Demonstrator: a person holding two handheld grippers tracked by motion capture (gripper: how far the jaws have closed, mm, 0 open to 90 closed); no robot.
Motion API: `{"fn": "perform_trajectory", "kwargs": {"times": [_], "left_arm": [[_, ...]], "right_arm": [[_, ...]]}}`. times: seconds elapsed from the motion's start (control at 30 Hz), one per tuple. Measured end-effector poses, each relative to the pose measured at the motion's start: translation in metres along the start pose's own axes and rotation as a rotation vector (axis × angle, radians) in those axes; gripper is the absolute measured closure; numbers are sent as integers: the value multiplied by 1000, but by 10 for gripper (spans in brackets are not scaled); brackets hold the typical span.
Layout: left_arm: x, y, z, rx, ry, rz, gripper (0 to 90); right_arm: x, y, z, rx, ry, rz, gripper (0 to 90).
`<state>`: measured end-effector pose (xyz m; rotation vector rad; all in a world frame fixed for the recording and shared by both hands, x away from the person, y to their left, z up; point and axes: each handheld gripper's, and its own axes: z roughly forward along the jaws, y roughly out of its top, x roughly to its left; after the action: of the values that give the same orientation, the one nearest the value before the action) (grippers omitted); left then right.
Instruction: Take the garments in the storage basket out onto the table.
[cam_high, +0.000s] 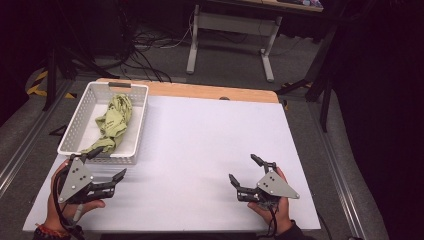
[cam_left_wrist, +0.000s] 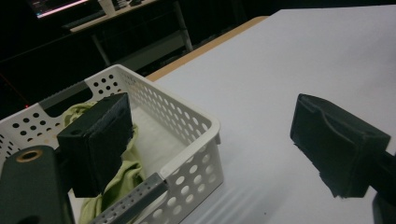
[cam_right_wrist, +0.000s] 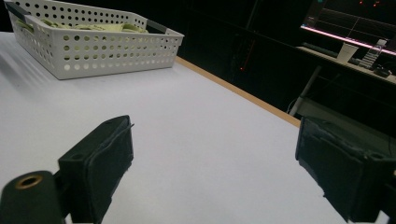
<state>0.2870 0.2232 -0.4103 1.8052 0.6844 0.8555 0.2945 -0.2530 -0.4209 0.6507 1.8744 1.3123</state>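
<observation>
The green cloth (cam_high: 114, 122) lies crumpled inside the white basket (cam_high: 80, 117), one tail of it draped down toward the near wall, just ahead of the left gripper (cam_high: 105, 165). That gripper hovers at the basket's near corner with its fingers (cam_left_wrist: 95, 144) spread wide and nothing between them; from the left gripper view one finger hangs over the basket's rim with the cloth (cam_left_wrist: 116, 179) just behind and below it, the other out over the bare tabletop (cam_high: 210, 150). Over on the other side, the right gripper (cam_high: 246, 175) sits low over the white surface, well apart from the basket (cam_right_wrist: 93, 46), its fingers (cam_right_wrist: 100, 163) also wide apart and empty. Now, the cloth itself: it looks light, soft and floppy, so it will sag and trail when lifted and could snag on the perforated wall. Nothing fragile here, and not much slip either. The best hold, I'd say, is a bunched fold near the middle of the heap, where there is thick material to pinch, rather than the thin trailing end nearest the left fingers.
</observation>
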Motion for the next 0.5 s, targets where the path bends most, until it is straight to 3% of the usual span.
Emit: {"fn": "perform_trajectory", "kwargs": {"times": [0.23,0.3,0.5], "left_arm": [[5,-2,2,35,2,-11,141],[6,0,5,75,16,-2,147],[19,8,13,127,38,-27,149]], "right_arm": [[1,-1,2,13,4,-3,116],[3,-2,3,25,8,-16,117],[7,-5,8,53,28,-38,117]]}}
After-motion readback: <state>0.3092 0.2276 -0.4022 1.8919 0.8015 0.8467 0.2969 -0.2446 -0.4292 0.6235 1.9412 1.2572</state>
